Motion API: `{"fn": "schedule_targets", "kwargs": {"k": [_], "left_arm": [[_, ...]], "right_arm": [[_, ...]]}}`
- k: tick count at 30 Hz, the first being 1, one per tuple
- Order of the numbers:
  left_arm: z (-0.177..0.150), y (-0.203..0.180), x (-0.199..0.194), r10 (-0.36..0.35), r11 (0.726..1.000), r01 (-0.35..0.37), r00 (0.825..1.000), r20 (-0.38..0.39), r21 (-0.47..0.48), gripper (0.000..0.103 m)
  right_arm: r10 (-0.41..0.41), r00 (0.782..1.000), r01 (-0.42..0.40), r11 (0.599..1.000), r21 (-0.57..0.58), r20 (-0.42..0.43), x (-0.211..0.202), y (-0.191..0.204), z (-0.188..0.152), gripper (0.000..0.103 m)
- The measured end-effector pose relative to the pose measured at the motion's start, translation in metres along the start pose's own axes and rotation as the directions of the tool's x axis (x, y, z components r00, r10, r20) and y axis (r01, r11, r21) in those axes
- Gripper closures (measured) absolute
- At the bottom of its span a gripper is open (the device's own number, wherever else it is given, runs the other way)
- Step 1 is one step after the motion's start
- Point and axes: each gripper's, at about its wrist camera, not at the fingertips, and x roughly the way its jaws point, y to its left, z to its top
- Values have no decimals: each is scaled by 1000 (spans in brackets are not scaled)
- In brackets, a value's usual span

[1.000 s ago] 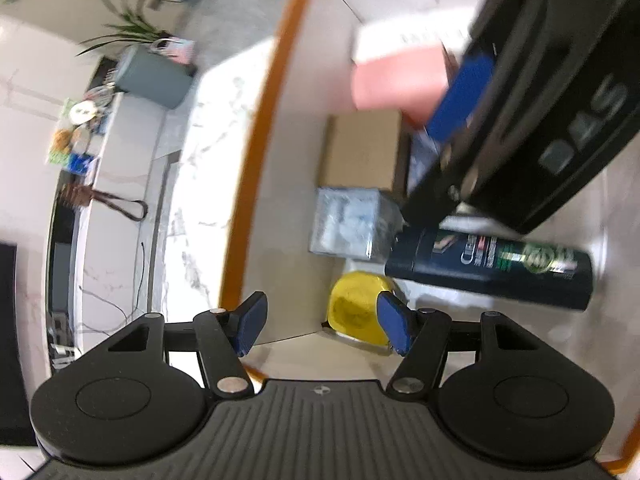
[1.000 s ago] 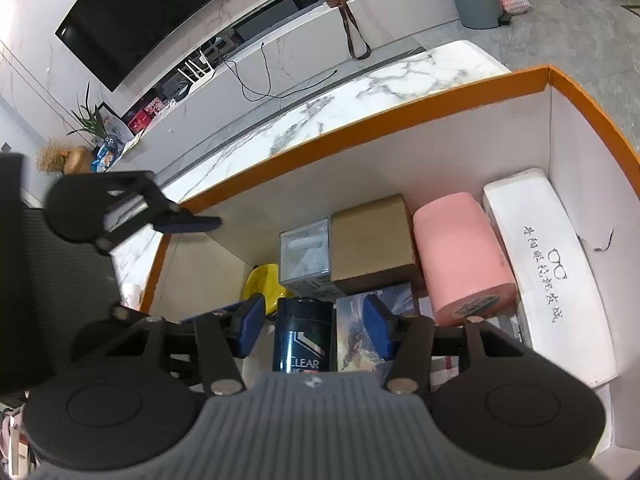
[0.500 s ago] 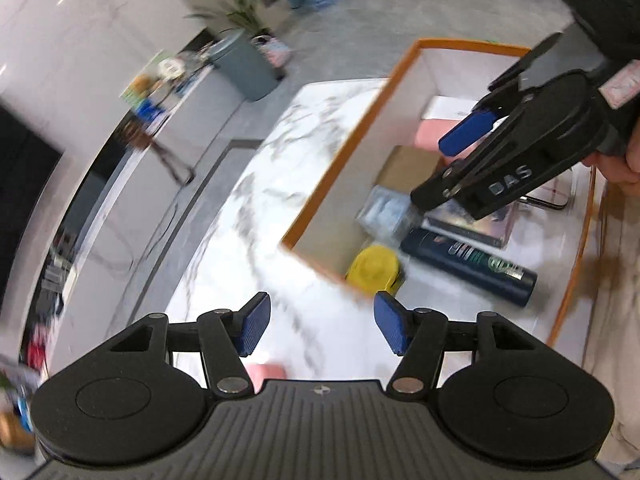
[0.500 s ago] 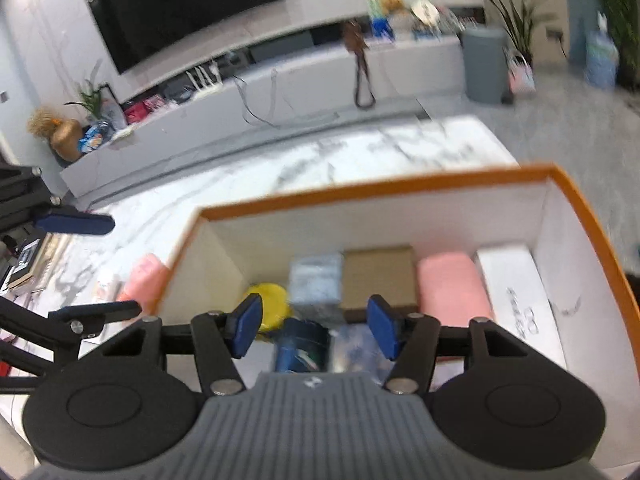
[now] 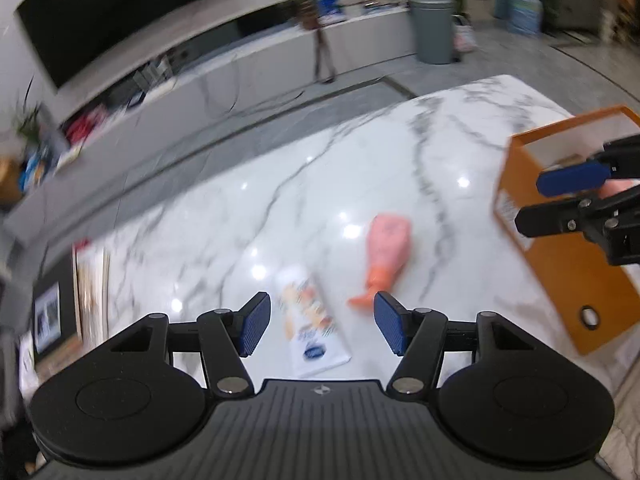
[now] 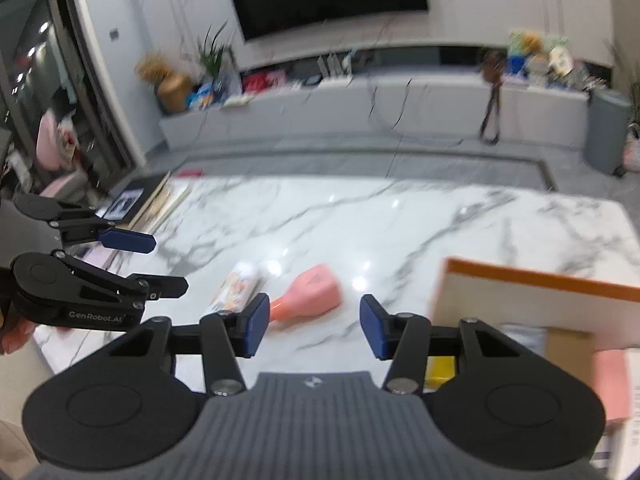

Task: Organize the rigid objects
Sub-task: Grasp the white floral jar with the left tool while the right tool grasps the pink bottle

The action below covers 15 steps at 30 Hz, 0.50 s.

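Observation:
A pink bottle (image 5: 386, 256) with an orange neck and a white printed tube (image 5: 308, 320) lie on the marble table (image 5: 360, 168). My left gripper (image 5: 322, 326) hovers above them, open and empty, with the tube just beneath it. My right gripper (image 6: 314, 324) is open with its jaws closing on nothing; the pink bottle (image 6: 310, 296) and the tube (image 6: 236, 286) lie beyond it. The orange-rimmed box (image 6: 540, 280) stands to its right. Each view shows the other gripper: the right gripper (image 5: 560, 200) in front of the box (image 5: 560, 264), and the left gripper (image 6: 168, 262) at the left.
Inside the box I see a brown carton (image 6: 568, 344), something yellow (image 6: 440, 368) and a pink roll (image 6: 608, 384). Books and a framed picture (image 6: 152, 200) lie at the table's left end. A low grey bench and a grey bin (image 5: 434, 28) stand beyond the table.
Both grippers have drawn back out of the box and swung left over the marble table, rolling level. The bottle and tube have come into view. The right jaws are narrower.

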Motion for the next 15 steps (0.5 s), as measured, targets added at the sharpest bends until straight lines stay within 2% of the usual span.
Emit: {"fn": "schedule_targets", "kwargs": {"k": [4,7,9,11,15], "left_arm": [[-17,24,27,6,988,-11,999,-32,-153,32],[-23,35,53,36,964,-41,999,-24,-261,32],[-24,42,67,27,943,-30,1000,-14,-330,32],[-26,45,80,4,935,-3,1000,1,-355,32],[-31,41,95,15,950,0,999,48,-313,32]], "right_arm": [[-33,996,36,999,31,-82,40,12,4,53],[-72,990,84,991,101,-118,68,15,4,52],[-106,987,123,982,146,-121,82,18,2,48],[-134,985,154,968,197,-110,92,20,-2,48],[-203,977,215,905,367,-70,108,22,-8,45]]}}
